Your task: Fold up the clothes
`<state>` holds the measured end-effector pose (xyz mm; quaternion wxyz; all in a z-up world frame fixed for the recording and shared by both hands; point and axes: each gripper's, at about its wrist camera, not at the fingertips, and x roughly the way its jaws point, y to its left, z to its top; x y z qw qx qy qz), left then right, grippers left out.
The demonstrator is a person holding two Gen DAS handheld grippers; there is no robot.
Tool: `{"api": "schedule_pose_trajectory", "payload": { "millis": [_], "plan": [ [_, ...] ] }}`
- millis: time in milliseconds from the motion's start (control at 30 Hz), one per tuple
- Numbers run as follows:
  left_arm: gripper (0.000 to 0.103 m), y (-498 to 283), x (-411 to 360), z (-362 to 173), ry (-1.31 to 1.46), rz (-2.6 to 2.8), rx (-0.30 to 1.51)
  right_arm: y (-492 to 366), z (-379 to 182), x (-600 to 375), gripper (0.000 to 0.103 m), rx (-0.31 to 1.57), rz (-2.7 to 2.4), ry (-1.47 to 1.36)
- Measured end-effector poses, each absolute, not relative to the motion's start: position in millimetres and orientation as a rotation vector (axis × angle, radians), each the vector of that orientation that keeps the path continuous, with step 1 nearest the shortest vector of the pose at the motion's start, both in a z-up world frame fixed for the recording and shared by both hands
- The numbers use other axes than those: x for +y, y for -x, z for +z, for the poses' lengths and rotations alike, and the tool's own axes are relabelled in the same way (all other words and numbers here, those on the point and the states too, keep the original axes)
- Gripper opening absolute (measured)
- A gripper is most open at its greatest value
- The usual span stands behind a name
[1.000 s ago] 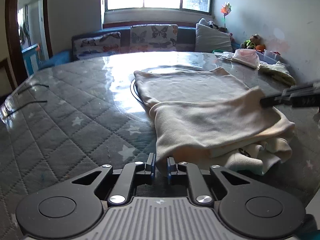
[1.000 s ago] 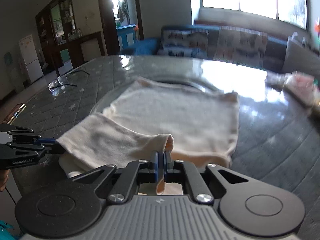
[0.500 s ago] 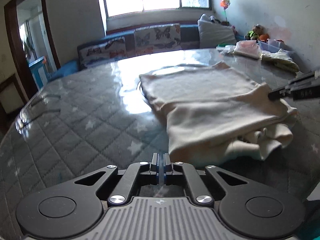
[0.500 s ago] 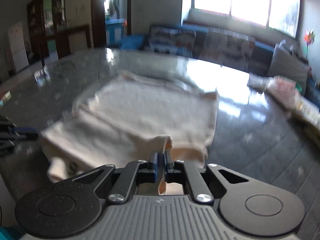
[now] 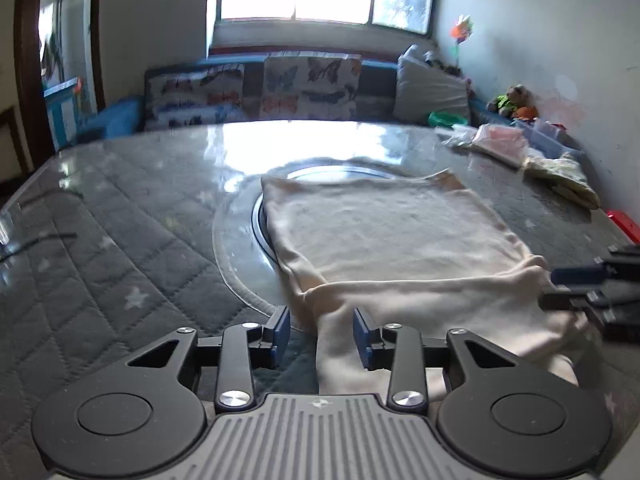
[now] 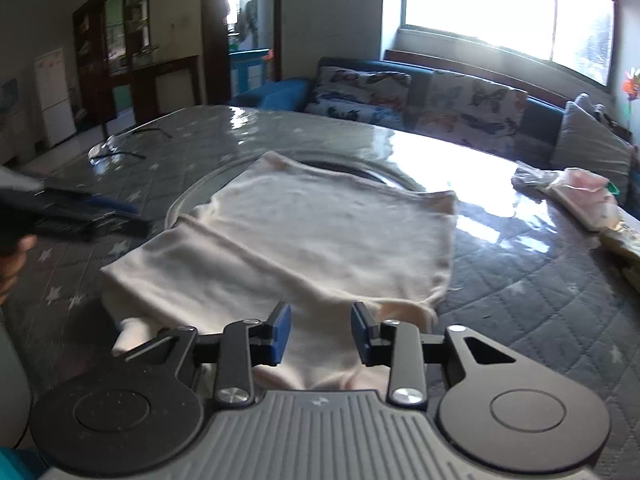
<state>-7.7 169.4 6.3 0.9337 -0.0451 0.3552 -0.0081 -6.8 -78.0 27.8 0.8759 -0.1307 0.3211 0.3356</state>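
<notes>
Fingers of the left gripper stand a moderate way apart and are opening; the near left corner of the cream garment lies between the blue pads, and they do not press on it. On the right gripper the fingers are parted about as far and also opening, with a fold of the same garment lying loose between and under them.

The garment rests on the table, a dark quilted cover with pale stars under a glossy clear sheet. Its near part is folded back over the rest, so a doubled band runs along the table's near edge, while the far part lies flat across a round glass turntable at the table's middle.

Each gripper shows in the other's view, at the opposite end of the folded band, blurred.

Small bagged items sit at the far right corner.

No writing or label can be read in either view.
</notes>
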Motion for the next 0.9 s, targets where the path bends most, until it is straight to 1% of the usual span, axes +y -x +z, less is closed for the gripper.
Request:
{"api": "schedule_pose_trajectory", "payload": {
  "millis": [67,100,133,167,200,367,467,533,600,667,700,833,900],
  "plan": [
    [0.035,1,170,-1,0.106,-0.033,0.750,7,25,-77,0.036,0.676,0.711,0.273],
    [0.023,-1,170,-5,0.108,-0.038,0.760,6,24,-76,0.036,0.679,0.715,0.273],
    [0.016,-1,170,-7,0.113,-0.038,0.763,6,23,-75,0.038,0.683,0.719,0.272],
    [0.013,1,171,-8,0.119,-0.033,0.762,6,22,-74,0.039,0.686,0.723,0.273],
    [0.008,2,172,-8,0.124,-0.028,0.761,5,20,-74,0.040,0.689,0.726,0.275],
    [0.003,15,184,-7,0.127,0.058,0.762,2,12,-70,0.040,0.721,0.742,0.289],
    [0.004,18,195,-7,0.159,0.073,0.776,2,9,-70,0.040,0.729,0.746,0.290],
    [0.008,19,197,0,0.199,0.037,0.751,2,12,-70,0.041,0.719,0.750,0.283],
    [0.027,16,192,8,0.202,0.022,0.723,1,15,-69,0.041,0.709,0.751,0.281],
    [0.034,8,186,12,0.195,0.017,0.712,0,17,-68,0.041,0.706,0.754,0.282],
    [0.035,2,184,11,0.197,0.013,0.714,0,17,-67,0.041,0.705,0.755,0.284],
    [0.035,-20,181,0,0.224,0.029,0.759,1,16,-66,0.042,0.701,0.763,0.286],
    [0.032,-26,182,-7,0.241,0.036,0.782,1,17,-67,0.042,0.697,0.764,0.281]
  ]
}}
